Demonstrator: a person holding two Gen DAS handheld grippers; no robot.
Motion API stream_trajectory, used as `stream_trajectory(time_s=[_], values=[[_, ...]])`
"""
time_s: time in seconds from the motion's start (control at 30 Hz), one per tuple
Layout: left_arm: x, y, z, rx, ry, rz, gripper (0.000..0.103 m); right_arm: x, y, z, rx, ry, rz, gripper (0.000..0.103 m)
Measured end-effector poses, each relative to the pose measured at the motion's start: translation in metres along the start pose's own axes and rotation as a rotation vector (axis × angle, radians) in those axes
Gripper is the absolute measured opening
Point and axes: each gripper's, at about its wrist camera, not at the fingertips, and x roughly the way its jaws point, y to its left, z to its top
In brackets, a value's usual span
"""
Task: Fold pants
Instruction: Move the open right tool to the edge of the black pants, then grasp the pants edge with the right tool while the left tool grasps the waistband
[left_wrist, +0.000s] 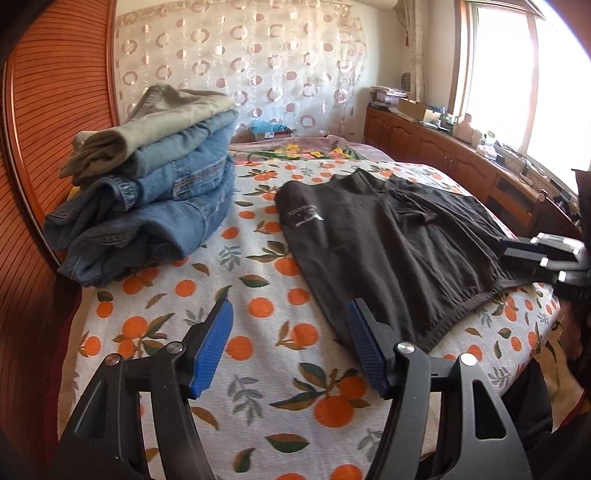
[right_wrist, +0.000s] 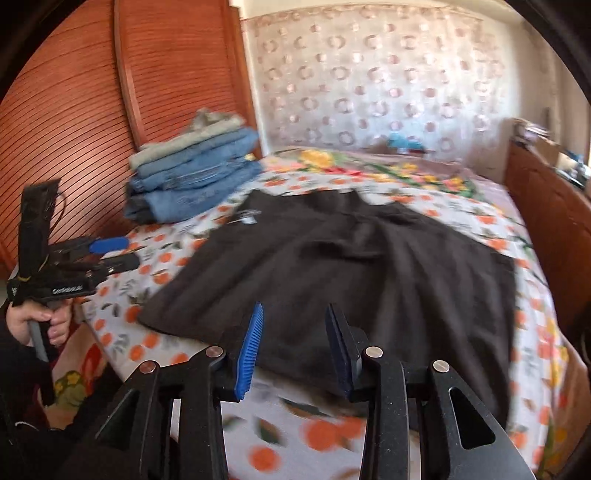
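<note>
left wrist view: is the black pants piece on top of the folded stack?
No: the black pants lie flat on the orange-print bedspread, apart from the folded stack, which is topped by an olive garment.

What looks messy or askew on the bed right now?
The black pants lie skewed across the bedspread, with bunched wrinkles mid-fabric and the waistband overhanging the near edge. The folded stack by the headboard looks tidy. Both grippers are empty.

The black pants (right_wrist: 332, 266) and bedspread (right_wrist: 535, 295) smear with blur in the right wrist view; clutter on the cabinet (left_wrist: 443, 147) beside the bed is too small to tell.
</note>
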Motion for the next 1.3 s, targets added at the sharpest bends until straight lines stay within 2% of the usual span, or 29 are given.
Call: stream_trajectory(time_s=[0.1,0.27,0.47,0.7,0.73,0.77,0.8,0.87,1.1,1.3], values=[[-0.001,0.007,0.001,0.001,-0.004,0.013,0.066,0.030,0.025,-0.001,-0.022,0.045,0.082,0.037],[-0.001,0.016,-0.002,-0.011,-0.001,0.021,0.066,0.066,0.067,-0.004,-0.096,0.096,0.171,0.037],[-0.001,0.026,-0.007,-0.033,0.002,0.030,0.066,0.085,0.096,-0.004,-0.170,0.118,0.226,0.037],[-0.001,0.030,-0.009,-0.048,0.004,0.032,0.066,0.095,0.106,-0.004,-0.218,0.135,0.167,0.036],[-0.001,0.030,-0.009,-0.049,0.004,0.030,0.066,0.098,0.107,-0.004,-0.219,0.139,0.159,0.033],[0.000,0.030,-0.008,-0.050,0.004,0.027,0.066,0.095,0.109,-0.004,-0.225,0.133,0.141,0.024],[0.001,0.029,-0.007,-0.052,0.004,0.023,0.066,0.095,0.109,-0.005,-0.234,0.128,0.115,0.010],[0.003,0.027,-0.004,-0.052,0.002,0.014,0.066,0.092,0.111,-0.004,-0.226,0.119,0.129,0.005],[0.017,0.010,0.022,-0.023,-0.015,-0.001,0.066,0.046,0.068,0.008,-0.106,0.005,0.075,0.004],[0.032,-0.003,0.045,-0.041,-0.015,-0.065,0.066,0.011,0.021,0.012,-0.014,-0.057,-0.004,0.004]])
